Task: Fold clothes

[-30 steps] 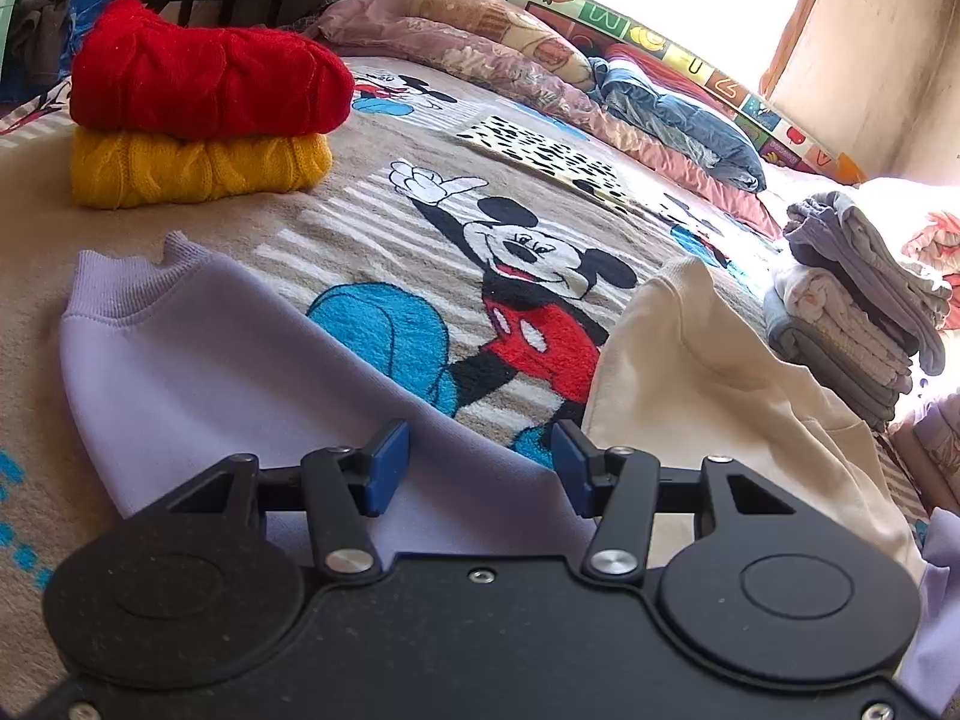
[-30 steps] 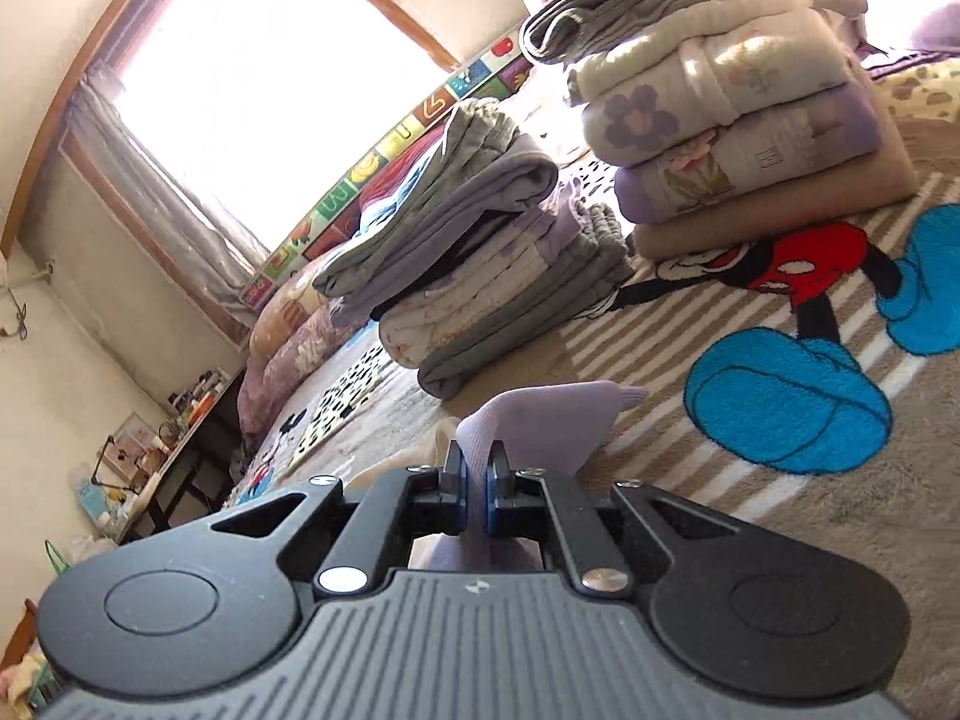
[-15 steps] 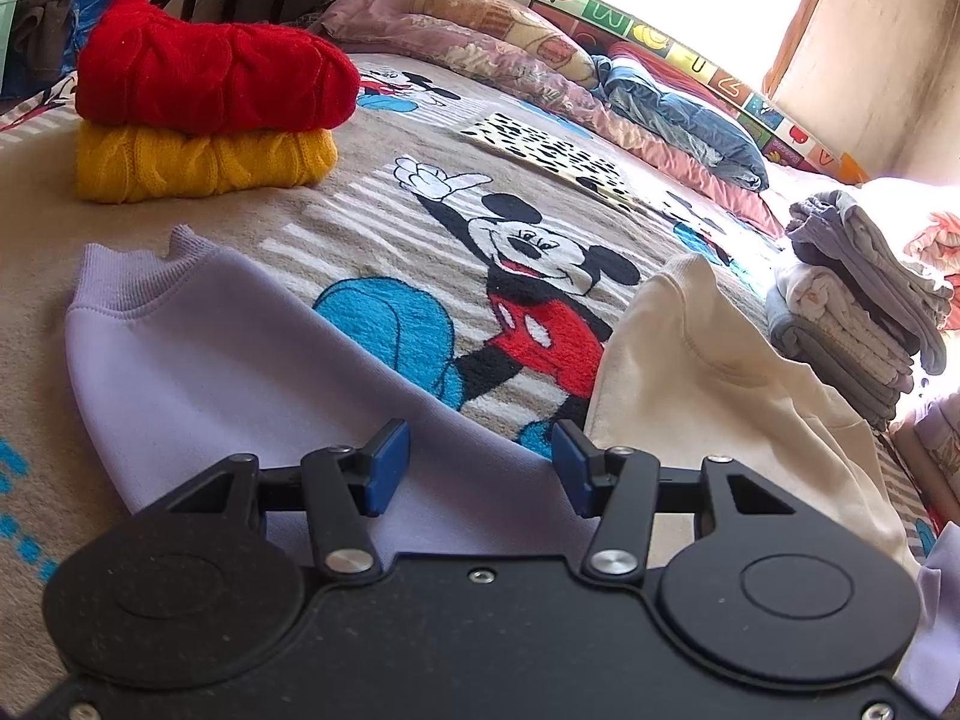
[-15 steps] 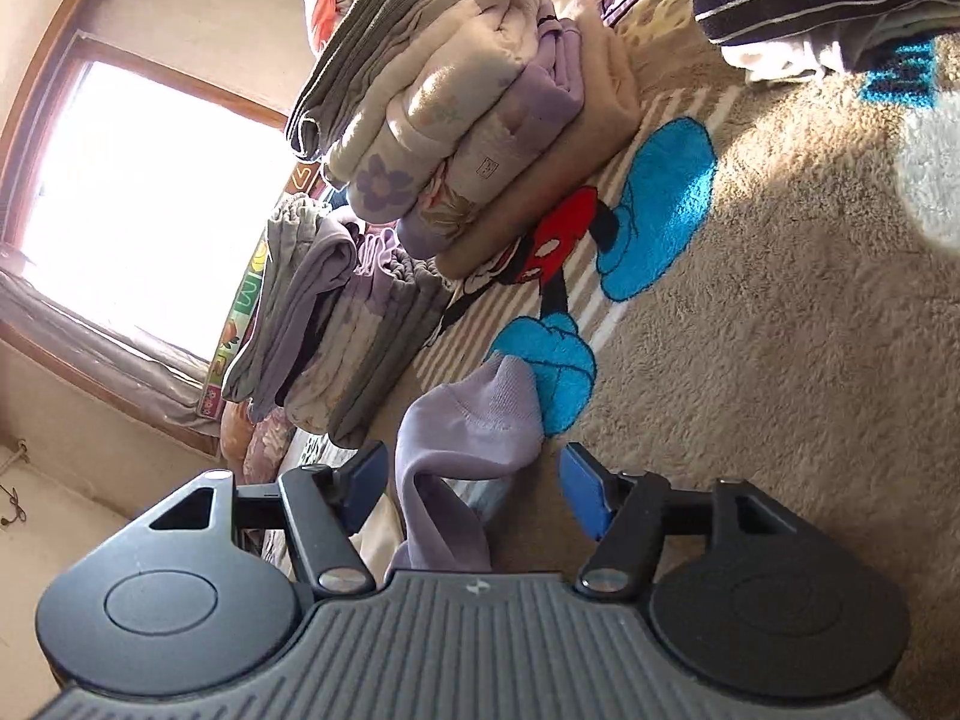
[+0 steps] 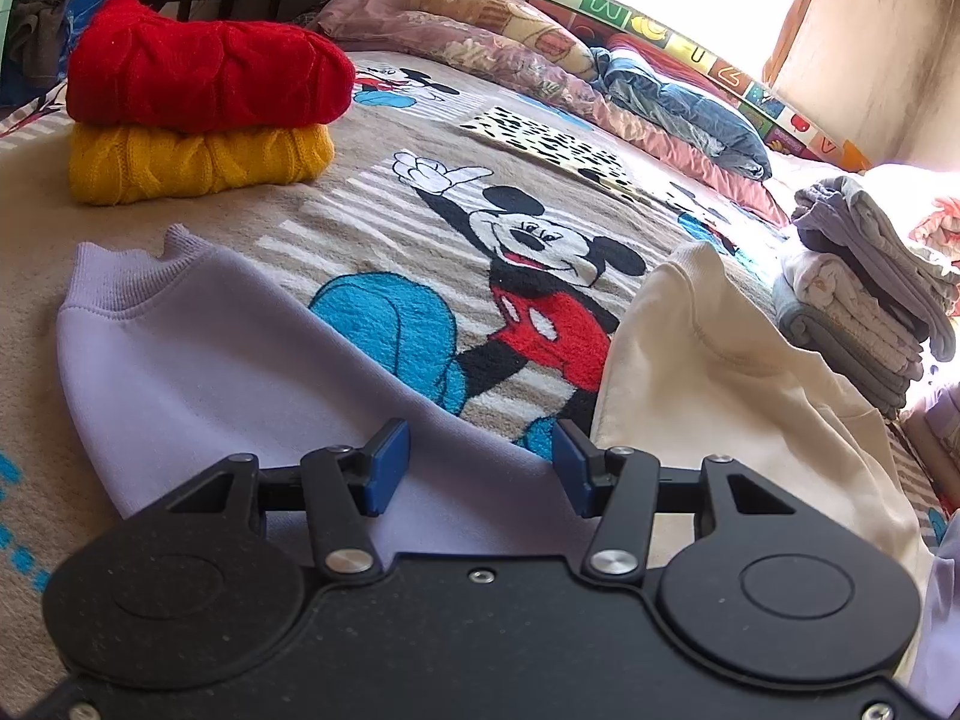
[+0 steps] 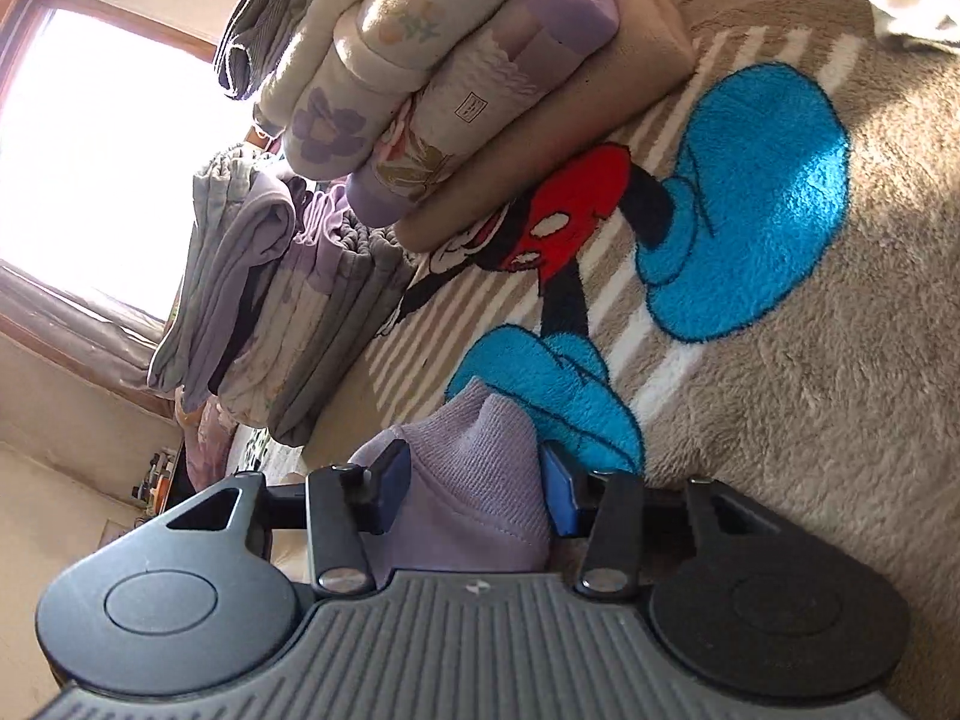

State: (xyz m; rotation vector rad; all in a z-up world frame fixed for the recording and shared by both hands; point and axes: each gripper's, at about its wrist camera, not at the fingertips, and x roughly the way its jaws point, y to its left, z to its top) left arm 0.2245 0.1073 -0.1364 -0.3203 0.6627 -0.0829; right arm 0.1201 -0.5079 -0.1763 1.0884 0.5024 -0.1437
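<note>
On the bed, a big mouse blanket (image 5: 420,222) covers everything. A light purple sweatshirt (image 5: 198,360) lies flat on it, with its ribbed cuff pointing toward a stack of two folded sweaters. The red sweater (image 5: 204,84) sits on top of the yellow sweater (image 5: 192,162). A cream top (image 5: 720,372) lies just beside the purple one, and the blanket's mouse picture shows between them.

The left hand-held gripper (image 5: 480,468) hangs over the purple sleeve. Its blue fingers (image 5: 387,465) are spread apart and pinch nothing.

The right hand-held gripper (image 6: 474,495) points at the other purple cuff (image 6: 474,480). That cuff stands up between its two blue fingers. The jaws are closing in on it, and both pads look like they are right up against the cloth, but I cannot tell for sure if they squeeze it yet.

Behind that cuff are two piles of folded clothes (image 6: 456,96) on the blanket, one close and one further back by the bright window (image 6: 90,138). Pillows (image 5: 480,18) line the far edge of the bed.
</note>
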